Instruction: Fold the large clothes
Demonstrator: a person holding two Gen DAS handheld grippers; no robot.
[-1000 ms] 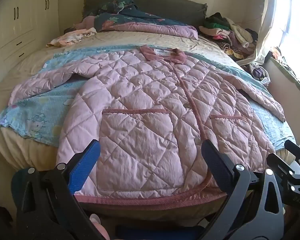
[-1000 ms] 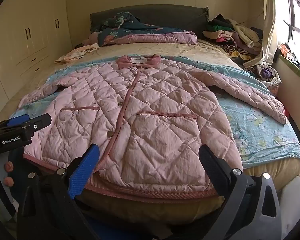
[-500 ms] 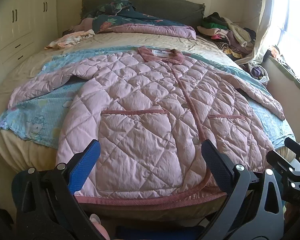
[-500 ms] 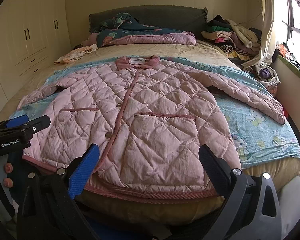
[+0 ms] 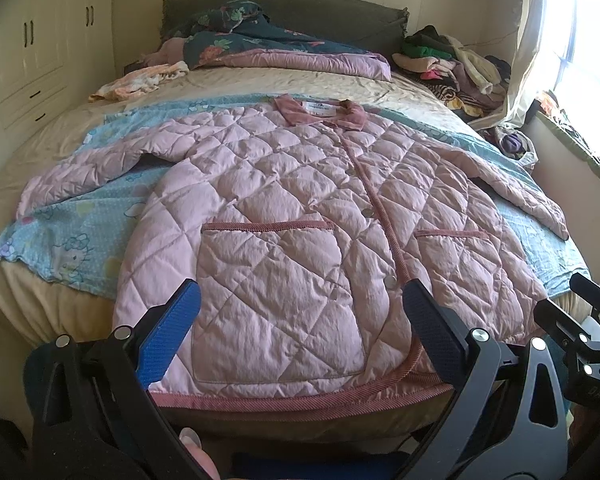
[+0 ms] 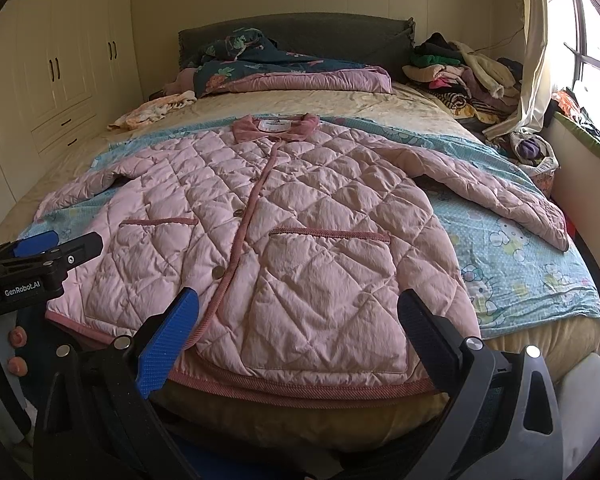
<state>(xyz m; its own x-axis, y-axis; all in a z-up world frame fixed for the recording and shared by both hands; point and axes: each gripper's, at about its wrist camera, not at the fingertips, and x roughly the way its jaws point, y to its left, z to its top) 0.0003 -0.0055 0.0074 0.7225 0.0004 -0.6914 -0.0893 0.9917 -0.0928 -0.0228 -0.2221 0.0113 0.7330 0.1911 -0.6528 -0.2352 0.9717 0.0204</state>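
The fingers (image 5: 168,336) of the left gripper (image 5: 300,332) are spread wide and nothing is held between them; they are poised just short of the hem, apart from the cloth as far as can be told. The right gripper (image 6: 296,332) is likewise held wide open and empty, its fingers (image 6: 166,342) framing the hem on the right-hand pocket side. In the right wrist view the left gripper is seen at the left edge, level with the hem corner.

Beyond the fingers, the pink quilted jacket (image 5: 300,216) is laid face up and flat on the bed (image 6: 340,104), over a light blue cartoon-print sheet (image 6: 512,256). It is buttoned, its collar (image 5: 320,110) is pointed toward the headboard, and its hem (image 5: 300,400) is draped at the near edge of the mattress. Both sleeves are spread outward: the left sleeve (image 5: 88,172) and the right sleeve (image 6: 496,196).

No fold is seen anywhere on the garment, so only the laying-out is judged to be done. Every fold is left: sleeves inward, sides inward, then hem toward collar.

A heap of other clothes (image 6: 460,72) is piled by the window, unfolded.
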